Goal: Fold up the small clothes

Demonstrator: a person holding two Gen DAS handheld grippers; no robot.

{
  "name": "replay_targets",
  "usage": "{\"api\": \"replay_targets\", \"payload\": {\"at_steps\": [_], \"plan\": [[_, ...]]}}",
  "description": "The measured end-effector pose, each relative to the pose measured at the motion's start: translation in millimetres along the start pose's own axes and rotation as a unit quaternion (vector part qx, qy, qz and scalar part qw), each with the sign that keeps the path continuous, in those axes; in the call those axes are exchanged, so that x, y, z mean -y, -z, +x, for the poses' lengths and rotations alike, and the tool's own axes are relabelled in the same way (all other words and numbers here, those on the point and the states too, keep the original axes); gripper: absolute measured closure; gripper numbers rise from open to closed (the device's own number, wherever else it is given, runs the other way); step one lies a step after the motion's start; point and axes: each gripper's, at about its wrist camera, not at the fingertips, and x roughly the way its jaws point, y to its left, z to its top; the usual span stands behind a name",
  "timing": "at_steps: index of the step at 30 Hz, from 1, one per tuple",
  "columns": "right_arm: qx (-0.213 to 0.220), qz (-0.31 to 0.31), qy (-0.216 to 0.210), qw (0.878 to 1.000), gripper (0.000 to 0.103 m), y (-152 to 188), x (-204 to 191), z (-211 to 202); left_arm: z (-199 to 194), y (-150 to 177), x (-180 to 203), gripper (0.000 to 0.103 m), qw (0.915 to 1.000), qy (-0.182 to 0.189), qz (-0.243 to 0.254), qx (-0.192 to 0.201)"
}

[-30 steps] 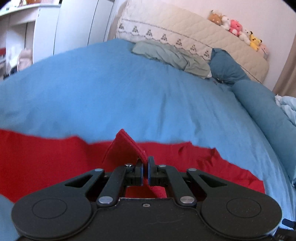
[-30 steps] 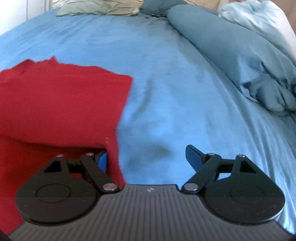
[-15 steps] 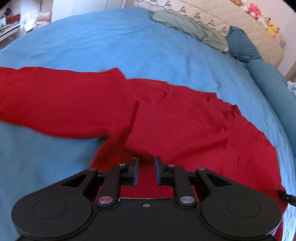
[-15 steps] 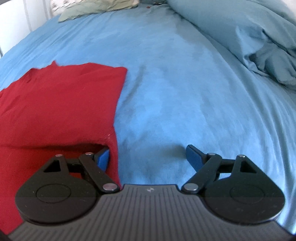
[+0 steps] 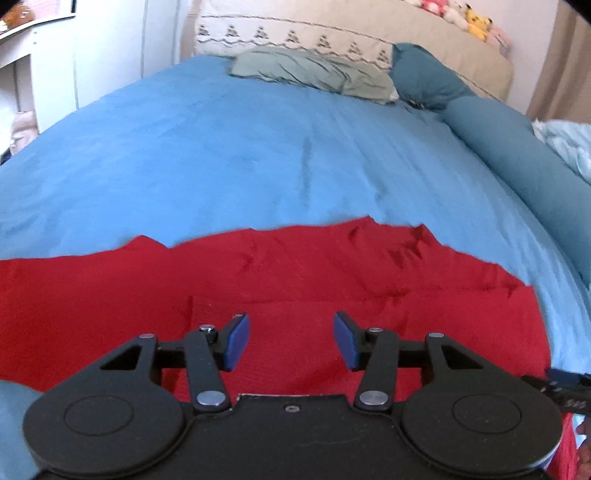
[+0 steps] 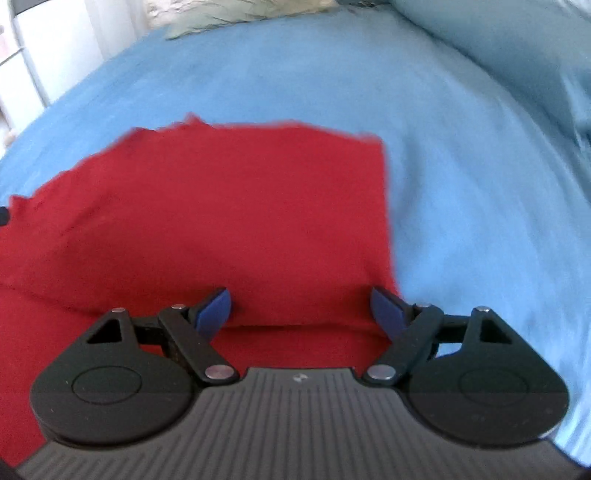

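A red garment (image 5: pixel 332 273) lies flat on the blue bedsheet (image 5: pixel 240 158), partly folded, with a folded layer edge running across it. My left gripper (image 5: pixel 291 339) is open and empty, just above the near part of the red cloth. In the right wrist view the same red garment (image 6: pixel 229 221) fills the left and middle, its straight right edge beside bare blue sheet (image 6: pixel 480 184). My right gripper (image 6: pixel 301 314) is open and empty over the garment's near right corner, a fold edge lying between its fingers.
A grey-green cloth (image 5: pixel 314 72) and a teal pillow (image 5: pixel 424 74) lie at the head of the bed by a beige headboard (image 5: pixel 369 33) with plush toys. A teal duvet roll (image 5: pixel 517 147) runs along the right. White furniture (image 5: pixel 37 66) stands to the left.
My left gripper let go of the red cloth it pinched and opened wide; the lifted part now lies flat. My right gripper moved left over the garment's corner, still open.
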Motion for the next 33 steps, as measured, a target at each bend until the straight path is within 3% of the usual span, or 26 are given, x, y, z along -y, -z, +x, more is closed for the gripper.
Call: {"api": "replay_targets", "payload": {"at_steps": [3,6,11,16,21,25,31,33], "plan": [[-0.012,-0.024,0.01,1.0,0.004,-10.1,-4.0,-7.1,6.4,5.8,3.0,0.048,0.9998,0.003,0.014,-0.012],[0.017,-0.034,-0.015,0.999,0.002,-30.9,-8.4,-13.1,13.4,10.9,3.1,0.048,0.9996,-0.002,0.019,-0.021],[0.043,-0.038,-0.042,0.997,0.002,-74.4,-22.3,23.0,30.7,23.0,-0.8,0.048,0.998,-0.016,0.02,-0.057],[0.001,-0.02,0.013,1.0,0.003,-94.9,1.6,80.7,30.9,25.2,-6.0,0.046,0.9982,-0.008,0.016,-0.056],[-0.003,-0.023,0.005,1.0,0.0,-99.6,14.6,87.0,32.2,23.2,-4.9,0.046,0.998,-0.01,0.021,-0.06],[-0.002,-0.027,0.007,1.0,0.0,-106.3,7.6,62.7,18.4,12.6,-5.1,0.046,0.9981,-0.015,0.003,-0.06],[0.064,-0.054,0.001,0.997,0.0,-109.1,-39.7,-29.7,-48.3,1.7,-26.9,0.045,0.9992,-0.026,-0.022,-0.019],[0.068,-0.06,-0.006,0.996,0.0,-108.3,-65.2,-58.2,-72.3,0.0,-43.0,0.042,0.9987,-0.037,-0.035,-0.01]]}}
